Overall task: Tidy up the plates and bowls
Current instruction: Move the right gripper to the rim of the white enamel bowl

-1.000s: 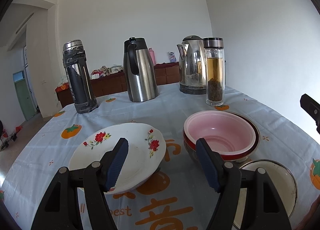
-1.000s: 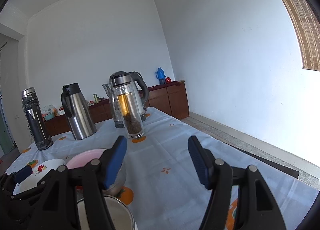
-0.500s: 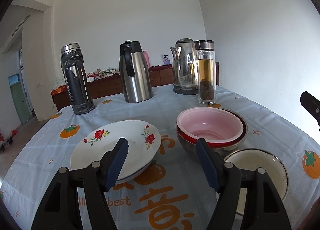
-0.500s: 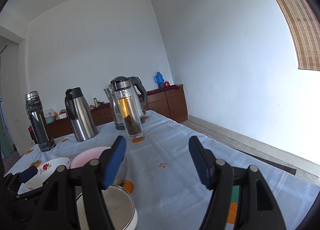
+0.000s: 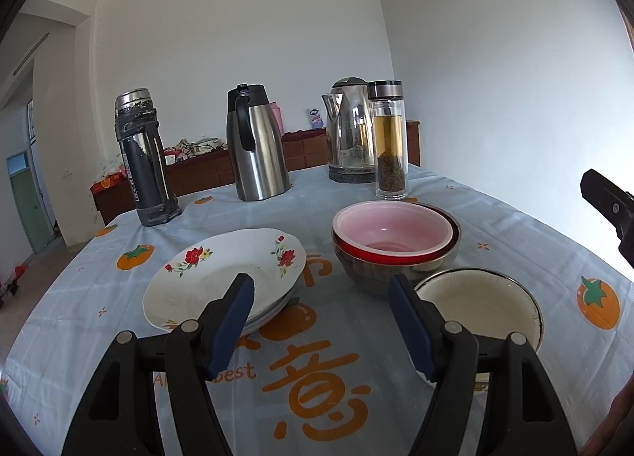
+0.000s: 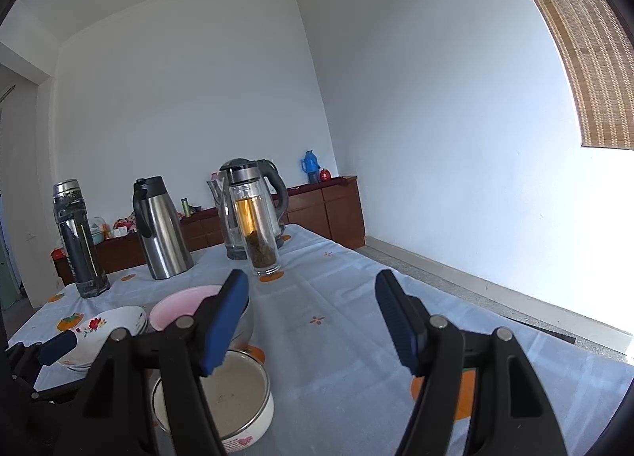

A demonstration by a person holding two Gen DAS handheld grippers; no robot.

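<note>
The left gripper [image 5: 321, 321] is held level and low over the near edge of the cloth-covered table [image 5: 515, 226], its blue-padded jaws spread wide and nothing gripped or touched between them. Set out before it, from left to right, are a stack of flowered plates [image 5: 222, 273], a pink bowl [image 5: 392, 230] nested in a red one inside a steel bowl [image 5: 380, 269], and a white enamel bowl [image 5: 479, 303] nearest on the right. The right gripper [image 6: 311, 315] is likewise held level above the table with jaws wide apart and empty, the white enamel bowl lying just below its left finger.
</note>
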